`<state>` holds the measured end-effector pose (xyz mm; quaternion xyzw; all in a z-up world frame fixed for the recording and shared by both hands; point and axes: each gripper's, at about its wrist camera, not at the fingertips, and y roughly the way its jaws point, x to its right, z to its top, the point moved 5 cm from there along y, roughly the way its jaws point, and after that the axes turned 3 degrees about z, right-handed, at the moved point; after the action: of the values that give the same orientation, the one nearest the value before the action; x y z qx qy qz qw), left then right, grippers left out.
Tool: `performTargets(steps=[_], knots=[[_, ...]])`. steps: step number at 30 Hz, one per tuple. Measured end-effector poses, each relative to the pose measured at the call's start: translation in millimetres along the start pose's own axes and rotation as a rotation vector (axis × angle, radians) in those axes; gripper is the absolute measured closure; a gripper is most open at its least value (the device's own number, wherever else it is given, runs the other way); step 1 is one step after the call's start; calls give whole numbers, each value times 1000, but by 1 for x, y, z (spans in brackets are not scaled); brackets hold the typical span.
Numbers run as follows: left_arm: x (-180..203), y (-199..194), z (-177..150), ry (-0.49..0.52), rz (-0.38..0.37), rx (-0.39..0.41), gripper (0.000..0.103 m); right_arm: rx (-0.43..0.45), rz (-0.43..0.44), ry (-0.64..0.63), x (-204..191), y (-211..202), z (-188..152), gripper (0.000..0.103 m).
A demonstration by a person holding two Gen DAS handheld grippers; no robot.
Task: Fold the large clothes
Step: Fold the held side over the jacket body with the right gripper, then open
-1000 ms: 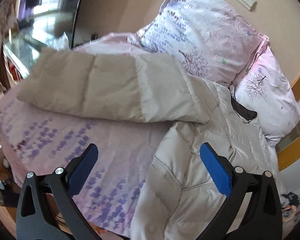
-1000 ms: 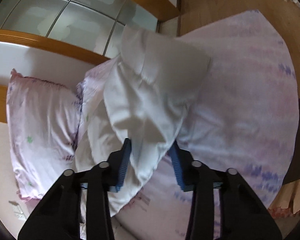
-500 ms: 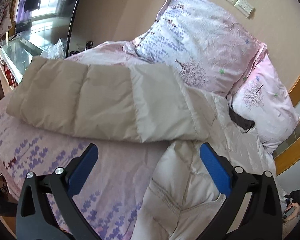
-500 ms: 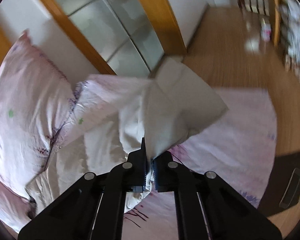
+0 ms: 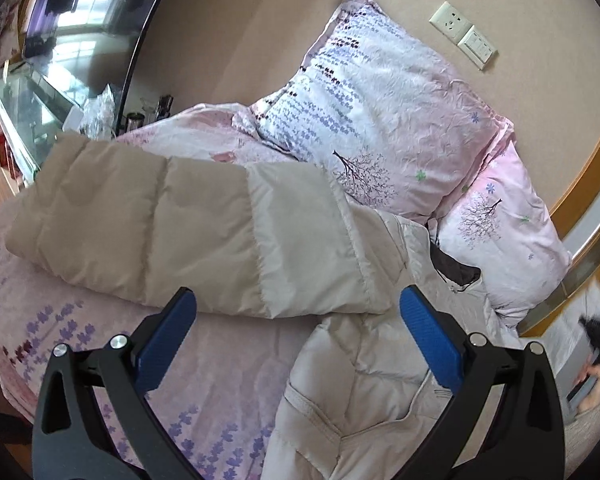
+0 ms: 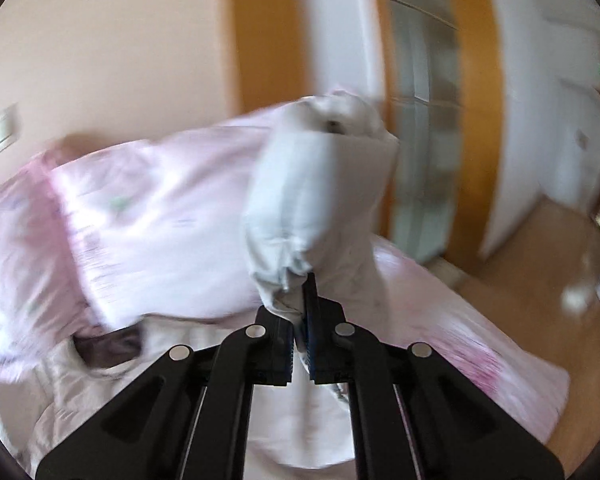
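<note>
A cream padded jacket lies on the bed, its beige and cream sleeve stretched out to the left. My left gripper is open and empty, hovering just short of the sleeve's upper end. In the blurred right wrist view my right gripper is shut on the jacket's other sleeve and holds it lifted above the jacket body.
Two pink floral pillows lean on the wall at the head of the bed. The pink bedsheet spreads below the sleeve. A glass table with small items stands far left. Wooden floor lies right of the bed.
My right gripper closed on the sleeve and lifted it, swinging toward the pillows. My left gripper moved a little closer to the outstretched sleeve, still open.
</note>
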<state>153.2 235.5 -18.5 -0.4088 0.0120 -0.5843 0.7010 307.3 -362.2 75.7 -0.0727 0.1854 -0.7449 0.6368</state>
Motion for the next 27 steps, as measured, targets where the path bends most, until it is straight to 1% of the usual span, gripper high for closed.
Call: performTargets(steps=[2,4,5,6,8,10,12,14,16,19,20,22,23,24,25,26,27], knots=[[-1,0,1,0,5,-3,2,-5,83,-58,-40,0,-1,98],[-3,0,0,-6,6,-7,2,-29,169,-109,-81,2,-9,98],[-3,0,0,-7,9,-11,2,-56,221,-136,-105,6,-18,98],[-4,1,-1,-5,11,-12,2,-82,255,-158,-125,8,-27,98],[-4,1,-2,3,16,-17,2,-169,327,-219,-168,21,-55,98],[-4,0,-2,9,21,-18,2,-257,363,-283,-203,33,-84,98],[-5,-1,-1,12,24,-19,2,-345,370,-345,-231,45,-116,98],[-7,-3,-1,11,24,-18,2,-430,354,-393,-248,56,-145,98],[-10,-4,0,10,29,-16,2,-462,337,-416,-254,63,-157,98],[-13,-4,1,4,31,-6,2,-504,302,-492,-261,65,-169,95],[-12,-4,1,9,30,6,2,-519,296,-529,-258,67,-171,93],[-8,-7,1,39,22,47,2,-526,280,-633,-263,61,-183,85],[-6,-8,1,56,23,60,2,-533,271,-682,-263,61,-187,66],[-2,-8,1,75,29,65,2,-555,265,-737,-265,58,-194,40],[-1,-8,0,86,33,59,2,-575,278,-769,-266,54,-199,29],[0,-6,0,91,31,49,2,-577,310,-785,-270,48,-202,26],[1,-4,-1,92,27,33,2,-569,332,-798,-267,40,-202,27]])
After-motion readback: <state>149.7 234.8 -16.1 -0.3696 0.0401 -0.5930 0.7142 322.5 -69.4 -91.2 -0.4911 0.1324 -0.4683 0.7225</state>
